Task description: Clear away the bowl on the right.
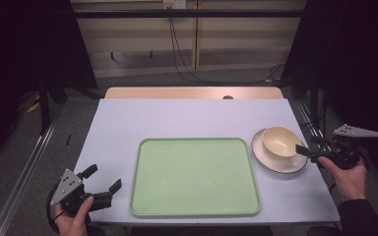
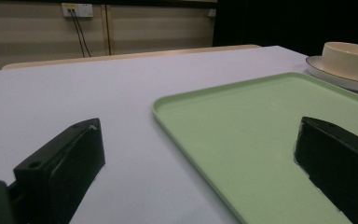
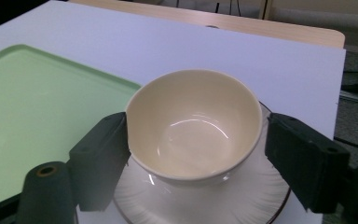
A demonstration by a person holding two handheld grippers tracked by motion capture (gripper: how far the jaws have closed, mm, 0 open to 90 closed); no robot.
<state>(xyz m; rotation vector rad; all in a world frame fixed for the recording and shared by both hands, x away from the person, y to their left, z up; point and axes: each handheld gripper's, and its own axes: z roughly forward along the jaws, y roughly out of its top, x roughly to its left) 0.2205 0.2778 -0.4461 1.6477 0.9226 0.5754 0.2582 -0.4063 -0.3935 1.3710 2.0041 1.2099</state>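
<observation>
High view: right gripper [image 1: 302,149] at the right edge of the frame, held in the person's right hand [image 1: 348,173], reaching leftward to the cream bowl [image 1: 280,141]; bowl sits on a white saucer [image 1: 268,162] with a dark rim, right of centre on the pale table [image 1: 187,118], just beside the right edge of the green tray [image 1: 194,177]; tray lies centre-low in the frame.

Right gripper view: bowl [image 3: 196,123] fills the middle, standing upright on the saucer [image 3: 205,200]; jaws set wide, one on each side of the bowl; left jaw at the bowl's wall, seemingly touching; right jaw close beside the rim with a thin gap visible; bowl between the jaws but no firm clamp evident; tray [image 3: 32,107] at the left of the frame.

Left gripper [image 1: 101,184] at the lower left of the high view, held by the left hand [image 1: 71,219], near the tray's lower left corner; jaws spread wide, nothing between them.

Left gripper view: jaws far apart at the bottom corners; tray [image 2: 261,135] ahead, one jaw over it, the other over bare table [image 2: 74,84]; bowl [image 2: 349,56] and saucer [image 2: 340,79] in the upper right.
</observation>
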